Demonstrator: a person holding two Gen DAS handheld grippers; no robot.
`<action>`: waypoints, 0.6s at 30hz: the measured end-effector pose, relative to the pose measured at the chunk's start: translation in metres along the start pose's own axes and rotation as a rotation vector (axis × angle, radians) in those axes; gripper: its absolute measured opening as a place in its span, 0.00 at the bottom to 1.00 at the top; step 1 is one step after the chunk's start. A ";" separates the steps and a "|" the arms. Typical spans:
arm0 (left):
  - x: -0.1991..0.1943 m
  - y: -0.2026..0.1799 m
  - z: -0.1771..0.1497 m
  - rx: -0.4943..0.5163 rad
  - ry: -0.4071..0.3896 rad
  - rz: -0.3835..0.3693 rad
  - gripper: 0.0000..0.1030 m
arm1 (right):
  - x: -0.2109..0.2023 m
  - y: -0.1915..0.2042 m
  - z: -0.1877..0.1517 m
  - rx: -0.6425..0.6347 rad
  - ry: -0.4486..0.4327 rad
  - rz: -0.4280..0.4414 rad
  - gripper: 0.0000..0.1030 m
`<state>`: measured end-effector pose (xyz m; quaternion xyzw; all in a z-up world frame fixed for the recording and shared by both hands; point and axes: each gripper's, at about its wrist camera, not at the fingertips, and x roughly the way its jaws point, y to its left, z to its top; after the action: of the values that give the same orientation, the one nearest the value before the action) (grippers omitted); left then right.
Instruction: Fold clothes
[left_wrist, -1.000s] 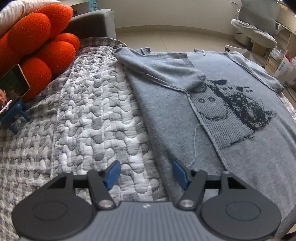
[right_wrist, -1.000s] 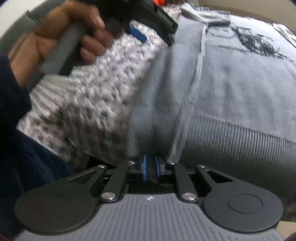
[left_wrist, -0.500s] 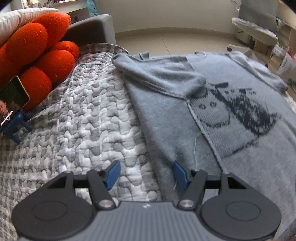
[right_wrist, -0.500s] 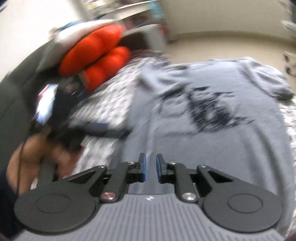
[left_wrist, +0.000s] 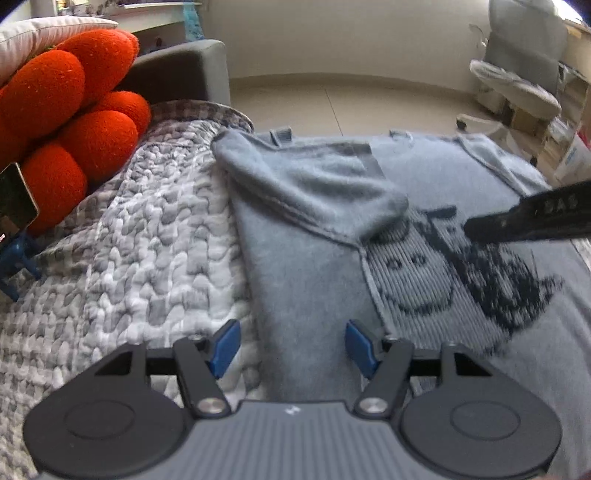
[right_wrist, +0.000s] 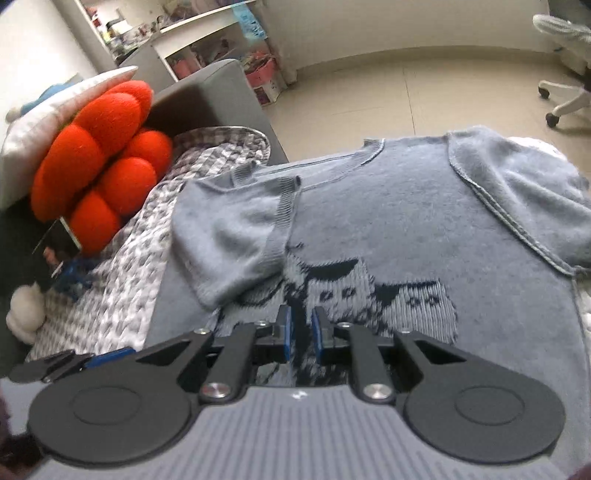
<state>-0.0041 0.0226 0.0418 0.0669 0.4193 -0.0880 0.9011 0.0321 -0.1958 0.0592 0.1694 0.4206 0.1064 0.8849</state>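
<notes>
Left wrist view: the left gripper (left_wrist: 291, 345) has its blue fingers (left_wrist: 223, 347) spread wide and holding nothing, poised over the near left edge of the grey sweater (left_wrist: 314, 295), which lies flat on the quilted bed cover (left_wrist: 147, 236); whether a pad touches the knit I cannot tell. In the right wrist view the right gripper (right_wrist: 300, 332) has its fingers (right_wrist: 284, 332) drawn narrow with a small gap, nothing between them, hanging above the cat pattern (right_wrist: 369, 295) in the middle of the sweater; its black tip also enters the left view from the right. The left sleeve (right_wrist: 236, 240) is already folded in across the chest, and the left body edge seems turned inward; the right sleeve (right_wrist: 524, 199) still lies spread out to the far right; so the fold appears about half made. The next move probably calls for the right fingers to open, reach far right, and pinch that sleeve near its cuff, then carry it inward; the left could pin the near edge meanwhile. An orange cushion (right_wrist: 103, 170) sits far left, well apart.
</notes>
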 end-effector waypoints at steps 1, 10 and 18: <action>0.002 0.000 0.002 -0.007 -0.010 0.001 0.62 | 0.003 -0.003 0.002 0.010 -0.003 0.004 0.18; 0.025 -0.001 0.019 -0.061 -0.057 0.002 0.62 | 0.030 -0.015 0.019 0.028 -0.064 0.090 0.18; 0.028 0.005 0.033 -0.040 -0.151 -0.004 0.63 | 0.054 -0.013 0.027 0.026 -0.062 0.133 0.37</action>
<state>0.0392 0.0185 0.0413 0.0414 0.3519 -0.0862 0.9311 0.0871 -0.1952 0.0319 0.2115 0.3821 0.1540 0.8863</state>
